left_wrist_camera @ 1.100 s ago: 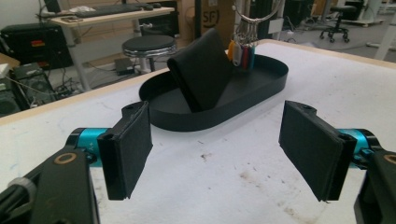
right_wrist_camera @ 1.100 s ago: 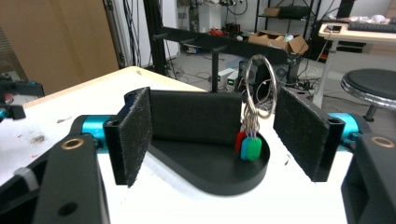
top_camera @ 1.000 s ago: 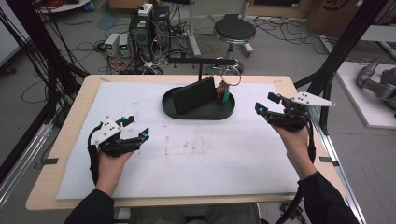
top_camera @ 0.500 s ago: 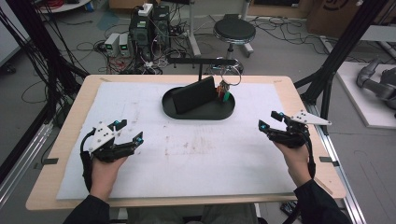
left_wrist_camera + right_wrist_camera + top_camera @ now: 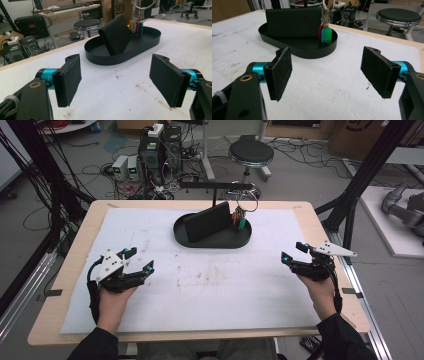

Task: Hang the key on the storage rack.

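1. My left fingers [image 5: 139,261] are spread wide and hold nothing. They sit low over the white sheet [image 5: 210,295] on the left side of the worktop [image 5: 320,227].
2. My right fingers [image 5: 294,252] are spread wide too, and they hold nothing. They sit over the right side of the sheet, close to its edge.
3. My two hands are well apart, one on each side.
4. The black tray [image 5: 212,241] lies at the far middle of the sheet, between my hands but farther away. It is long with round ends and a low wall.
5. A black wallet [image 5: 209,222] leans tilted in the tray.
6. A bunch of keys [image 5: 241,220] hangs from a black stand [image 5: 216,185] behind the tray. Its red, orange and green tags dangle at the right end of the tray, just beside the wallet. I cannot tell if the tags touch the tray floor.
7. In the left gripper view, the tray [image 5: 105,58] is straight ahead of my spread fingers [image 5: 67,77], with the wallet [image 5: 116,33] sticking up from it.
8. In the right gripper view, the tray [image 5: 312,51] is ahead and a bit to the left, and the green tag [image 5: 327,35] hangs in front of the wallet [image 5: 294,21].
9. The sheet has small brown marks in the middle.
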Available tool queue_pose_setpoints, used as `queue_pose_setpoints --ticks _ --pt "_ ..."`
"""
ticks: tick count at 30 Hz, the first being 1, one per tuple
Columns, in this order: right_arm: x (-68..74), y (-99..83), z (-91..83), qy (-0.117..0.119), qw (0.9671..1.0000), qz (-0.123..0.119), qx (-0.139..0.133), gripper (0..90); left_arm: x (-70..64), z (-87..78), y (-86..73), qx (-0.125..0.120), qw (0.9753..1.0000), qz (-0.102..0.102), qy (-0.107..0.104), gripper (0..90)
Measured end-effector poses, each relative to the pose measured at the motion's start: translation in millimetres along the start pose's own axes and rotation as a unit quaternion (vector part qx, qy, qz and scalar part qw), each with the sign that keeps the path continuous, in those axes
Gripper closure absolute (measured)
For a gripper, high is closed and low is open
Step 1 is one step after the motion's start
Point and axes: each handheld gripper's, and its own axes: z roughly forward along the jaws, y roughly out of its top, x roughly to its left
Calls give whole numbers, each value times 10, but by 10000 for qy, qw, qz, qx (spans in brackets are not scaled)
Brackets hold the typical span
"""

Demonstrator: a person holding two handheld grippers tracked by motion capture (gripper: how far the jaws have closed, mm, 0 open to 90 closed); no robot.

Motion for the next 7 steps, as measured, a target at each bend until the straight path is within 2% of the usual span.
queue_pose_setpoints --ticks 7 --pt "-11 -9 37 -59 10000 -2 58 239 0 21 -59 86 10000 -30 15 254"
